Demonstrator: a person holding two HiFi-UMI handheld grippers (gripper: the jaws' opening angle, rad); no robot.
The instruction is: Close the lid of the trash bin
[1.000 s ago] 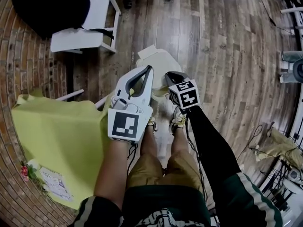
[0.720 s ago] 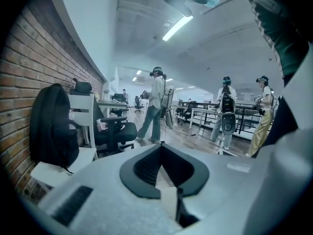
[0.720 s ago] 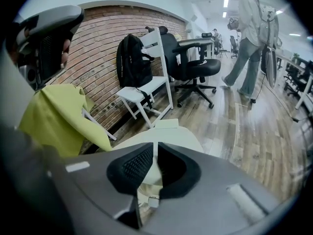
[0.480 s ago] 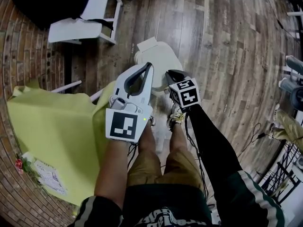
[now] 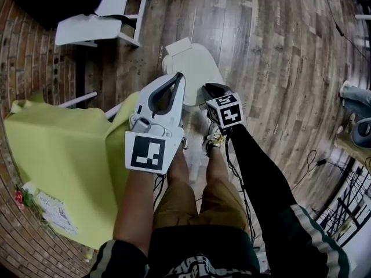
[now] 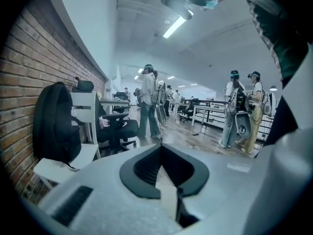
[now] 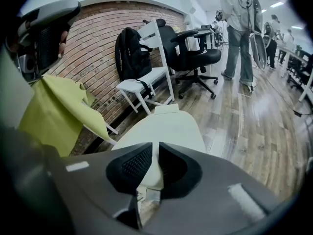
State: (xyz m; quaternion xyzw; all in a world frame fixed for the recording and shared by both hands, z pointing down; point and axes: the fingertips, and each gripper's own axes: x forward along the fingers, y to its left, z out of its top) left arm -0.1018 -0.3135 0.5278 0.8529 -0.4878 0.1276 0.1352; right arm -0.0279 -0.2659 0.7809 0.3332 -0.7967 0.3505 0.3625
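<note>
Jaws of dark right gripper (image 7: 152, 146) just opening, slightly apart, empty; white left gripper (image 6: 161, 146) closed. Risk: tips skid off smooth cream plastic bin lid (image 7: 166, 124) at 12 o'clock.

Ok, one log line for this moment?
lid: looks down | right gripper: jaws just opening, empty, near lid | left gripper: shut

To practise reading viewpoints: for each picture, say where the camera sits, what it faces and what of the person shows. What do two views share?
Head view: on the head, facing steeply down at the trash bin; arms, legs, left gripper and right gripper show.
Left gripper view: on that gripper, facing across the room; its shut fingers show.
Right gripper view: on that gripper, tilted down at the trash bin; its fingers have just been opening, nothing between them.
Shared: both gripper views show the white chair and backpack.
</note>
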